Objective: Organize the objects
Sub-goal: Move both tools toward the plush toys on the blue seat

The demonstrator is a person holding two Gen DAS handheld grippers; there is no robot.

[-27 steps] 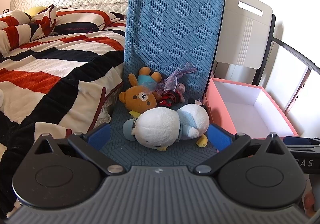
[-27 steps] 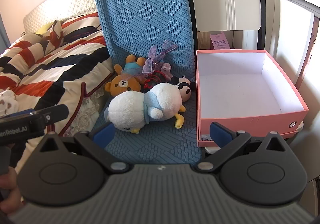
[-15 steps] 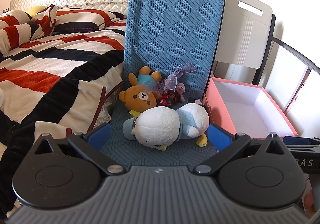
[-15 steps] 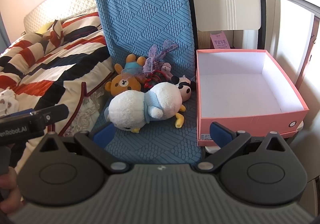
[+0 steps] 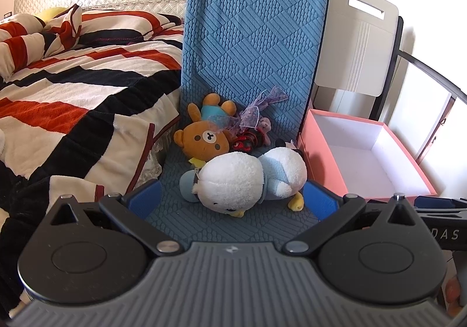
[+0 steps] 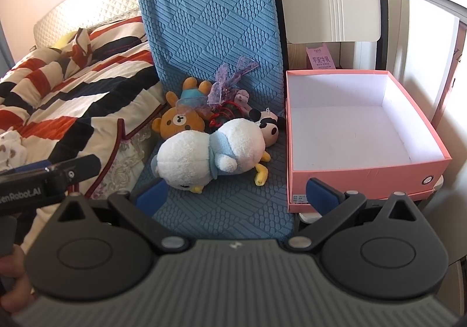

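Note:
A pile of plush toys lies on a blue textured chair [image 5: 251,43]. In front is a white and light-blue duck [image 5: 245,178], also in the right wrist view [image 6: 210,151]. Behind it are a brown bear [image 5: 204,140], a purple ribbon toy [image 5: 254,114] and a small panda-faced toy [image 6: 270,127]. An empty pink box [image 6: 364,175] with white inside stands right of the chair, seen too in the left wrist view [image 5: 318,157]. My left gripper [image 5: 233,201] is open, just short of the duck. My right gripper [image 6: 236,195] is open and empty, in front of the chair seat.
A bed with a red, black and white striped blanket [image 5: 73,99] lies left of the chair. A white folding chair [image 5: 359,43] stands behind the box. The left gripper's body [image 6: 49,178] shows at the left of the right wrist view.

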